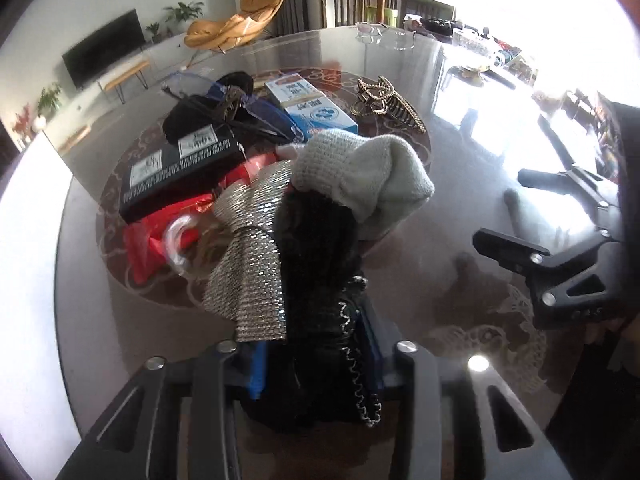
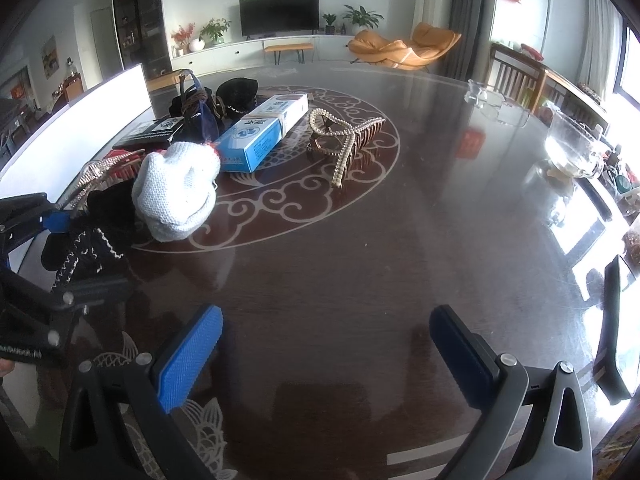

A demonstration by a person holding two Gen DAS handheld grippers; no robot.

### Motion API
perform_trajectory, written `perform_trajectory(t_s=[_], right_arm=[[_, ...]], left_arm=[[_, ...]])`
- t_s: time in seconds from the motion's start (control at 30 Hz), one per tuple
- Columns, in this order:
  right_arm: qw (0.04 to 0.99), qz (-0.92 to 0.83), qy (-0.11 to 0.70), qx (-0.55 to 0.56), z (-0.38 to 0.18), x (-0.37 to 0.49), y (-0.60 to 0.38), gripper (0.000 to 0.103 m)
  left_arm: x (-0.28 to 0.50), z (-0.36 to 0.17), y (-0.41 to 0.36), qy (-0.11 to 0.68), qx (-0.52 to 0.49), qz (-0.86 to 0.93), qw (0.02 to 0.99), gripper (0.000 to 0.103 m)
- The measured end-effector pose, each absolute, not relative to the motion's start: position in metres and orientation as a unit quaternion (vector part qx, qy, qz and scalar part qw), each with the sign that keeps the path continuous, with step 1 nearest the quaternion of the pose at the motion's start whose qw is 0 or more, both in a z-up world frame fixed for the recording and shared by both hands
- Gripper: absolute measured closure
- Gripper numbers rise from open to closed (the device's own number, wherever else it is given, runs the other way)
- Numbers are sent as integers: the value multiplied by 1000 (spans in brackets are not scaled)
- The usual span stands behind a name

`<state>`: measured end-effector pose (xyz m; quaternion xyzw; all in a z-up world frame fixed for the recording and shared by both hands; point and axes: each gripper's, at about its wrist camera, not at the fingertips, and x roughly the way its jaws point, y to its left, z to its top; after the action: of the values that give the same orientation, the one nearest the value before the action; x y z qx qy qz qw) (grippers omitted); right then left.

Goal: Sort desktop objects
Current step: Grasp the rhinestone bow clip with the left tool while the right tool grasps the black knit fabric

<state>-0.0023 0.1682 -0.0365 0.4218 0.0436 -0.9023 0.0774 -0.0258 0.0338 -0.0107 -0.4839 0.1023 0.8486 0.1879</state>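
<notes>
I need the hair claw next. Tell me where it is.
The pearl hair claw lies on the table's round pattern, just right of the blue box in the right wrist view, apart from the pile.

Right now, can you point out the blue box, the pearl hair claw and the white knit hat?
Blue box (image 2: 256, 142): right wrist view, on its long blue side.
Pearl hair claw (image 2: 344, 136): right wrist view, on its pearl strands.
White knit hat (image 1: 360, 172): left wrist view, on its knitted crown.

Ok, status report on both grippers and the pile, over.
Left hand-held gripper clamped on black trimmed fabric. Right hand-held gripper open, empty. White knit hat lying against the fabric.
</notes>
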Motion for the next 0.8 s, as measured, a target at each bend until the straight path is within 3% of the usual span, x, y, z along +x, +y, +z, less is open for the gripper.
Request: perform_trajectory(t_s=[0.17,0.27,0.37,0.5,0.57,0.8], right_arm=[[182,-902,-33,389,-12,13,167,0],[224,-908,-11,354,3,15,141,0],[218,-900,54,373,5,-4,103,0],[221,-880,94,410,-1,-40,77,0],[218,-865,97,441,-10,-59,71,0],[163,-863,84,471,-18,-71,81,0]], left_arm=[[12,-3,-9,41,-484,861,153,66],[25,-5,-13,35,-485,862,145,66],[26,-6,-10,47,-475,865,152,62],[35,-8,-17,41,-472,866,160,39],[39,-4,-22,32,-459,873,160,34],[59,1,-37,32,-454,875,162,34]])
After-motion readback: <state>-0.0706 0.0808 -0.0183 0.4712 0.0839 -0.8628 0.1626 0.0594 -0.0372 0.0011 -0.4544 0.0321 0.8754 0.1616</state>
